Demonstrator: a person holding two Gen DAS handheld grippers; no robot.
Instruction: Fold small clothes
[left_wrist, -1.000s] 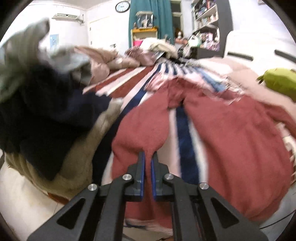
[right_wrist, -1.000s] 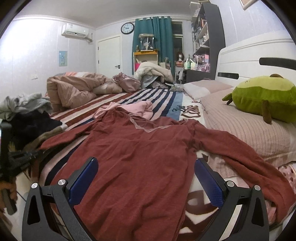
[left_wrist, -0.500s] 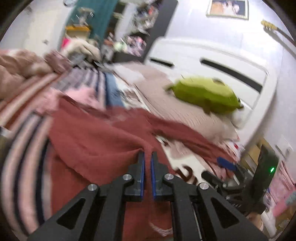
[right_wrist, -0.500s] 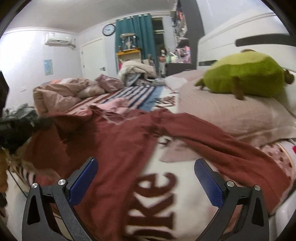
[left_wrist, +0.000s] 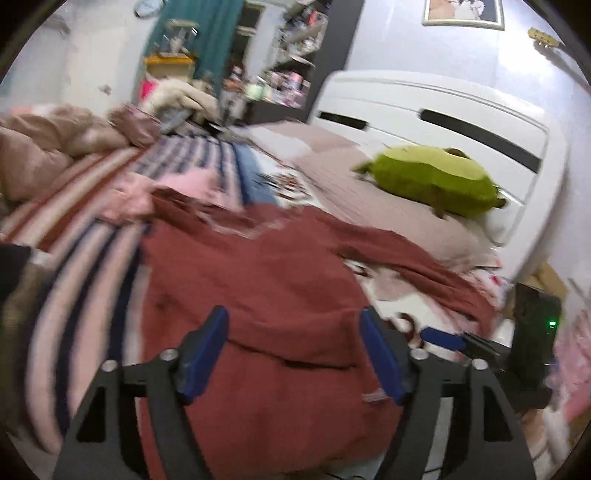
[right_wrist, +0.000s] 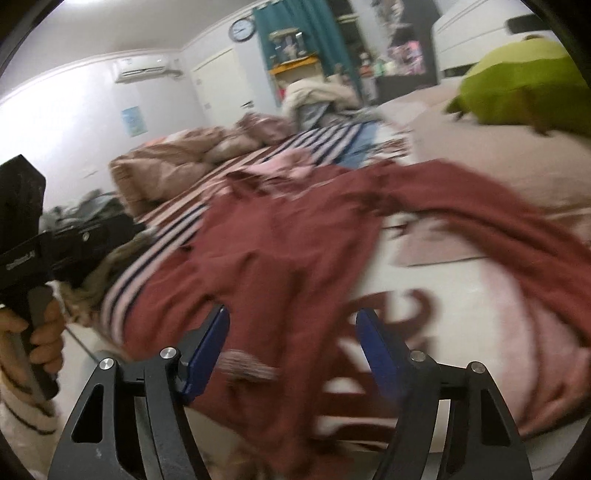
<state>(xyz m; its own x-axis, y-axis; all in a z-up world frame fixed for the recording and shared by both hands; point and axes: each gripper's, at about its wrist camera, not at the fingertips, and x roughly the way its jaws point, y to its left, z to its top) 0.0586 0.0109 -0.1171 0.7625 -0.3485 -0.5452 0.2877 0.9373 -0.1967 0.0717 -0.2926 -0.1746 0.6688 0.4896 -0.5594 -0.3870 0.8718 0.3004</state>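
A dark red long-sleeved shirt lies spread on the striped bed. One sleeve is folded across its body; the other sleeve trails toward the pillow. My left gripper hovers just above the folded part, its jaws opening, with cloth under them and nothing pinched. My right gripper is at the shirt's lower edge, its jaws closing with red cloth lying between them, the pads apart from it. In the right wrist view the left gripper shows at the left, held by a hand.
A green plush toy rests on the pillow by the white headboard. A pink garment lies beyond the shirt. A crumpled duvet and a heap of dark clothes sit at the left.
My left gripper, shut on a sleeve, carried it across over the shirt's body and has opened, leaving it there. My right gripper dropped toward the shirt's hem and its jaws narrowed.
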